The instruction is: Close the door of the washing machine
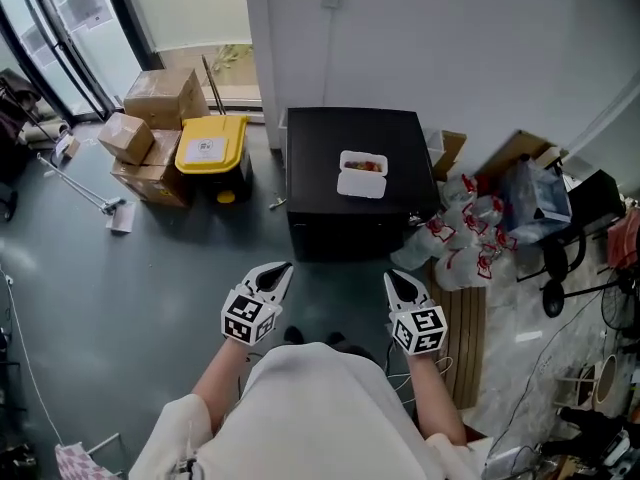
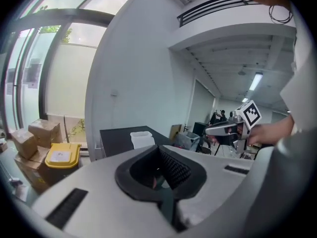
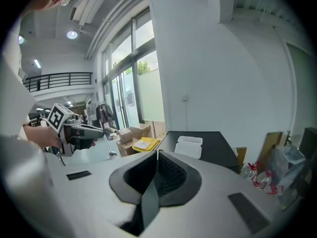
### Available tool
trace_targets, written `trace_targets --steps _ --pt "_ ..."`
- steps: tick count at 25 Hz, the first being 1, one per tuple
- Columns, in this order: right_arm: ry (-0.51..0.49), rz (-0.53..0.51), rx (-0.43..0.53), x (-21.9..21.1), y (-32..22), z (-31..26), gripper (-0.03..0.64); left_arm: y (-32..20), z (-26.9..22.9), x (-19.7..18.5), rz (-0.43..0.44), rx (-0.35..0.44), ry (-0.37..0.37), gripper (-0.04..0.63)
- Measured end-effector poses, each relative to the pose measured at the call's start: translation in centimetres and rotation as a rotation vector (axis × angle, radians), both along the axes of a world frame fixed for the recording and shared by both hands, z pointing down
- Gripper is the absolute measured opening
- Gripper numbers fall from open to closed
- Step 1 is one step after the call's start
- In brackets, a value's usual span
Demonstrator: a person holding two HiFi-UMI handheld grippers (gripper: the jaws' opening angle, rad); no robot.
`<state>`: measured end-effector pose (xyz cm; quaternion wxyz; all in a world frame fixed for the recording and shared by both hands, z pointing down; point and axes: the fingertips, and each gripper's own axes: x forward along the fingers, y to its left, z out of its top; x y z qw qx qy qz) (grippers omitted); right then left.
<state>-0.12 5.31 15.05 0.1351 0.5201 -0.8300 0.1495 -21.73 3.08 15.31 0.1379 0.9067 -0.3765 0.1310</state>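
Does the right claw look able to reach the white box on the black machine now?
Probably yes. Nothing stands between the right claw and the white box, which lies in the open on the flat top of the black machine. The claw is shut, so it must open first.

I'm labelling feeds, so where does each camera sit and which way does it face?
Head view: on the head, steeply down at the black box-shaped machine; shows forearms, left gripper, right gripper.
Left gripper view: on that gripper, along shut jaws toward the machine; shows right hand.
Right gripper view: likewise; shows left hand.
Shared: white lidded plastic container.
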Motion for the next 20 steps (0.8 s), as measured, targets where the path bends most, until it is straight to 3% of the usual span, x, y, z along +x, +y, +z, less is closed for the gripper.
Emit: trace_targets --steps 12,20 --pt "0.012 -0.017 0.062 2.2 -0.5 -3.9 0.032 1.0 -4.5 0.7 -0.037 0.047 0.03 0.008" --pt "0.003 -0.046 0.101 1.8 -0.7 -4.7 0.032 0.5 -3.8 1.2 -0.045 0.048 0.029 0.008"
